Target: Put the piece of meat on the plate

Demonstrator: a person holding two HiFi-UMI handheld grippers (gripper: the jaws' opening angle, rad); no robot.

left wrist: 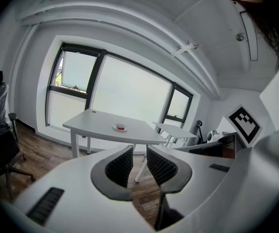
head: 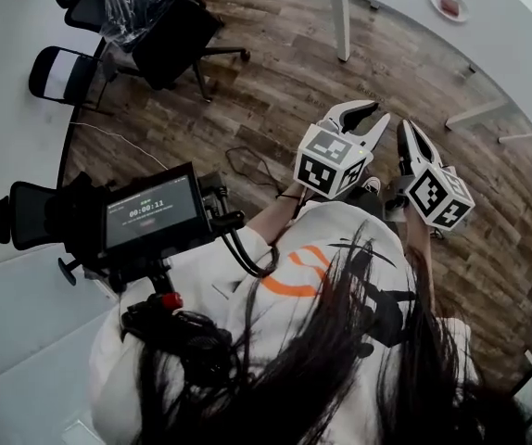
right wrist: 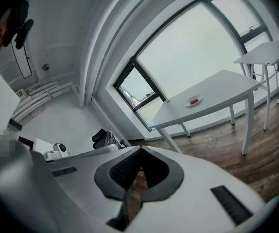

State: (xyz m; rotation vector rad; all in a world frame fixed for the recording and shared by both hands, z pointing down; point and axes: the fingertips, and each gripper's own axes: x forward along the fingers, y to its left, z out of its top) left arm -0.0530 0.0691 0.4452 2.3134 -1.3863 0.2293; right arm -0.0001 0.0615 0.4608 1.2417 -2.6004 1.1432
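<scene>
Piece of meat (left wrist: 121, 127): a small red lump that looks to lie already on the plate (left wrist: 115, 126). The plate sits on the white table (left wrist: 88, 121) by the window. It is too small and far off to be sure it rests fully on the plate, or what exactly it is. No other meat shows in any view. Judgement: nothing is picked up and neither gripper carries anything, so either the goal state is already there or the work hasn't begun, with the whole approach to the table ahead. The person stands on the wooden floor (head: 275, 54), well apart from the table. Both grippers are held out in front of the chest, side by side and near each other, pointing roughly toward the table and slightly downward. Left gripper (head: 380, 111): fingers spread, only floor and a table leg seen through the gap, nothing between. Right gripper (head: 407, 128): fingers pressed together at the tips, empty. Marker cubes face up to the head camera. Any reach likely needs a walk closer first.
</scene>
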